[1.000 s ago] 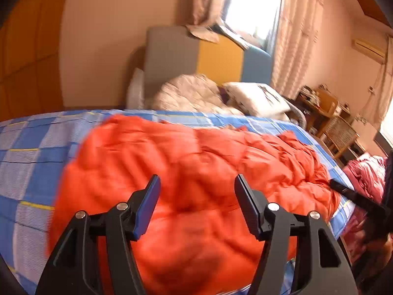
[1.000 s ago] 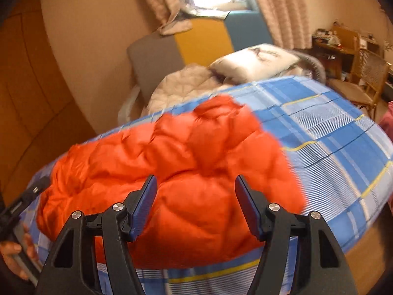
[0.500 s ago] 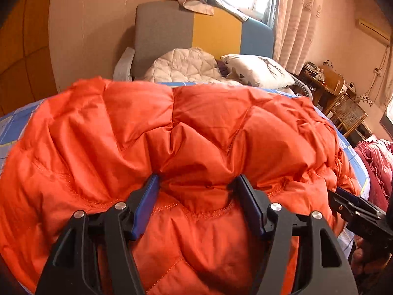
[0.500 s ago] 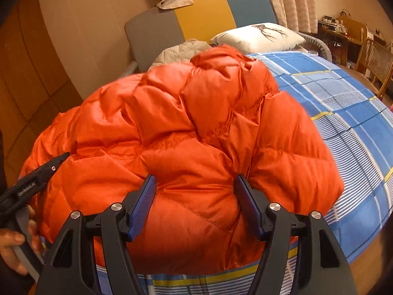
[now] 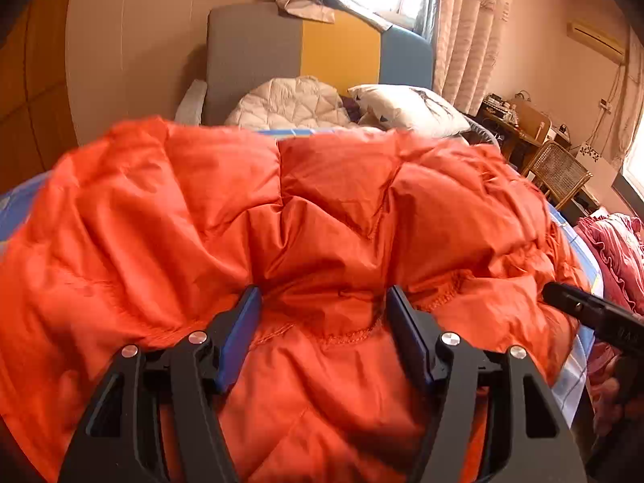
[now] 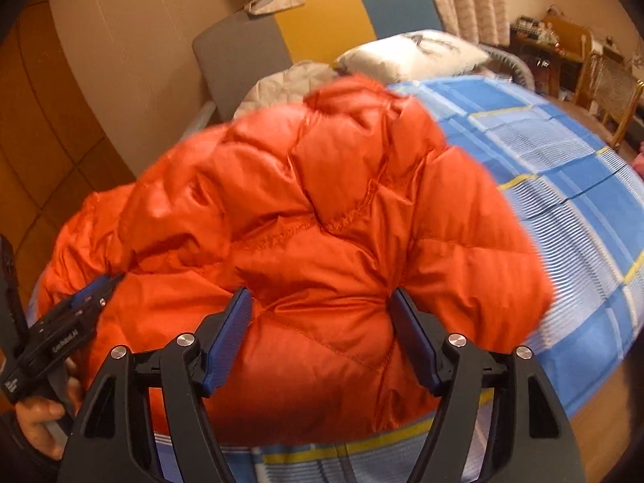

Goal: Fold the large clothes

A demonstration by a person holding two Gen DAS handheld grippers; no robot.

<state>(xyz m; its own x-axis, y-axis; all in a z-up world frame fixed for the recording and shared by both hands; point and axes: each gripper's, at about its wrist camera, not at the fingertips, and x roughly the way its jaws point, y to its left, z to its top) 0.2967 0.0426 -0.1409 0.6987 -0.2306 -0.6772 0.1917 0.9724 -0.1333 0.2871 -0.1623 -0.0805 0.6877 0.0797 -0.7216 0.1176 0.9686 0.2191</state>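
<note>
Both tongs, left point(image 5: 322, 310) and right point(image 6: 320, 308), are bracketing puffy coat point(image 5: 330, 217) hem, unclenched, the right's jaws just widening; next, clenching and lifting over.

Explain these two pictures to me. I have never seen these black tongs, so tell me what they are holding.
There is no robot here. A person holds a two-finger clamp in each hand, and each clamp has a camera looking along its fingers. One picture is from the left gripper, the other from the right gripper. A puffy orange jacket lies on the bed's blue checked sheet, with a pillow beyond it. Both grippers are pushed into the jacket, so padding bulges between their fingers. Neither looks clamped: the left stands open, and the right's jaws have just been opening.
</note>
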